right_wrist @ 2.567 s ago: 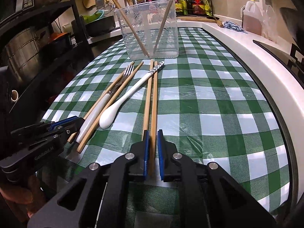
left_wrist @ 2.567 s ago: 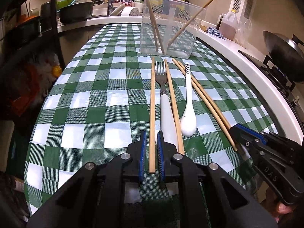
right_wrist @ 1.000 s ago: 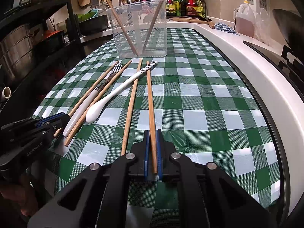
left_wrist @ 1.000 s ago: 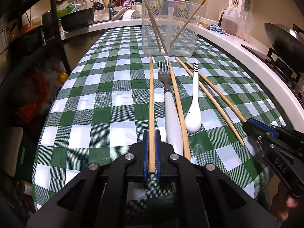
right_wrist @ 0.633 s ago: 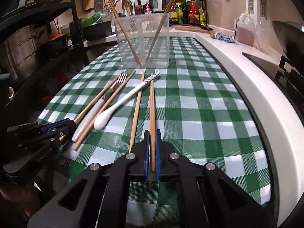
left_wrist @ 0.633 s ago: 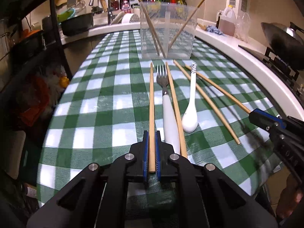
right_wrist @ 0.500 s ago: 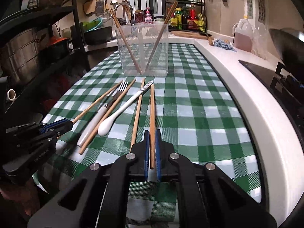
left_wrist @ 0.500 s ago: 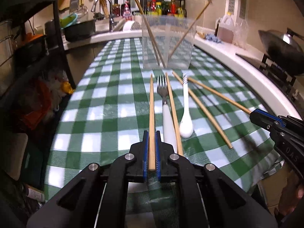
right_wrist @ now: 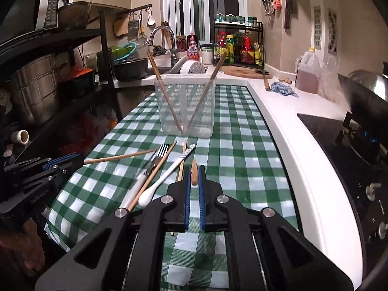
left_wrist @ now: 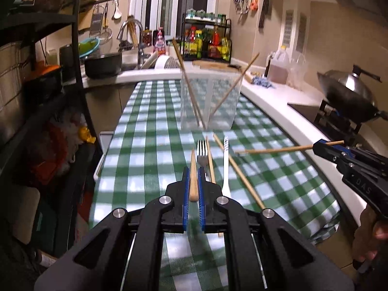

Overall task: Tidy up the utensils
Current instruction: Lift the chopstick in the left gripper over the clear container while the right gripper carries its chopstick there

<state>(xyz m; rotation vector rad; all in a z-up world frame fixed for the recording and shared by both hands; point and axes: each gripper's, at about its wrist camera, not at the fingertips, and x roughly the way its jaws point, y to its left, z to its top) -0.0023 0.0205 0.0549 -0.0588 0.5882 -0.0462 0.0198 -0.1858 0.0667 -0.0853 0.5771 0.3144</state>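
Wooden chopsticks sit clamped, one in your left tool (left_wrist: 193, 181) and one in your right tool (right_wrist: 194, 177); either could swing against the clear holder (right_wrist: 185, 109) and tip it.

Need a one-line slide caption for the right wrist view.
Right gripper and left gripper each clamp a chopstick above the checked tablecloth.

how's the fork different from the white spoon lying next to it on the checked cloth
The fork has metal tines and a plain white handle; the spoon is white all over with a striped handle tip. The fork's tines point toward the clear container; the spoon's bowl faces away from it. Both lie flat on the cloth, untouched by either gripper.
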